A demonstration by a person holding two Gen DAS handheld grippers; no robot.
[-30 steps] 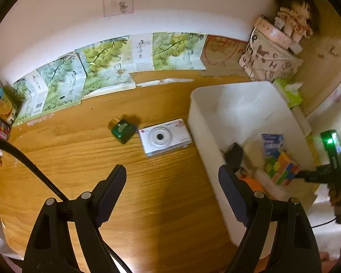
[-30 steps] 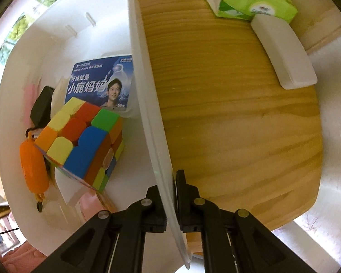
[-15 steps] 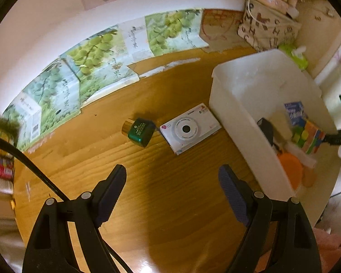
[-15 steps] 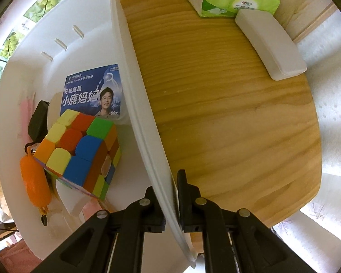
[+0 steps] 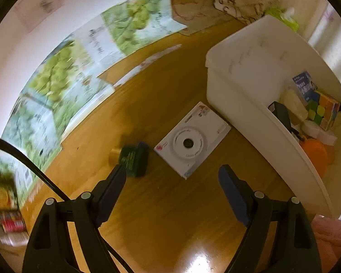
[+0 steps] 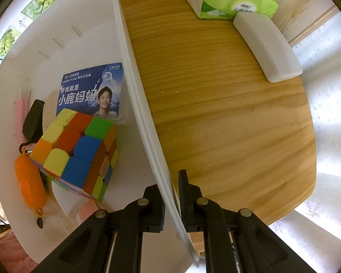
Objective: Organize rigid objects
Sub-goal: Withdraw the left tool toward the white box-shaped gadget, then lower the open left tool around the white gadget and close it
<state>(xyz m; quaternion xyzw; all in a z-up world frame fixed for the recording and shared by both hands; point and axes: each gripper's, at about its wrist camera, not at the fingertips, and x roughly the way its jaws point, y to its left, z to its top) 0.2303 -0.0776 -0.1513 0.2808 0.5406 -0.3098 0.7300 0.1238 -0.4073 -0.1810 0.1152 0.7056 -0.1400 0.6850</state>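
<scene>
My left tool (image 5: 170, 182) hangs over the table (image 5: 170, 227) with its jaws spread wide and nothing between them, pointing steeply down at the two things left outside the bin. The white camera (image 5: 192, 140) lies flat, lens up, just left of the bin's near wall. The small dark green bottle (image 5: 134, 160) lies on its side just left of the camera, with its pale cap to the left, and from this view my left finger's tip overlaps its near edge.

My right tool (image 6: 172, 182) straddles the right wall of the white bin (image 6: 134, 84), one finger inside and one outside, pinching the thin plastic. The hold looks slack, so I judge it does little more than steady the bin.

I expect the camera to be a stiff, boxy thing of modest weight, smooth and a bit slippery, with a lens I should not press. I would take it across its two long edges, at the middle, pads flat on the sides. It lies skewed to my jaws, so I would need to roll the wrist first. The bottle looks hard and possibly glass, so it could roll or chip; I would grip its body, not the cap.

Inside the bin already lie a colour cube (image 6: 75, 152), a blue box (image 6: 91, 93), an orange capsule (image 6: 29, 184) and a black piece (image 6: 34, 118).
</scene>
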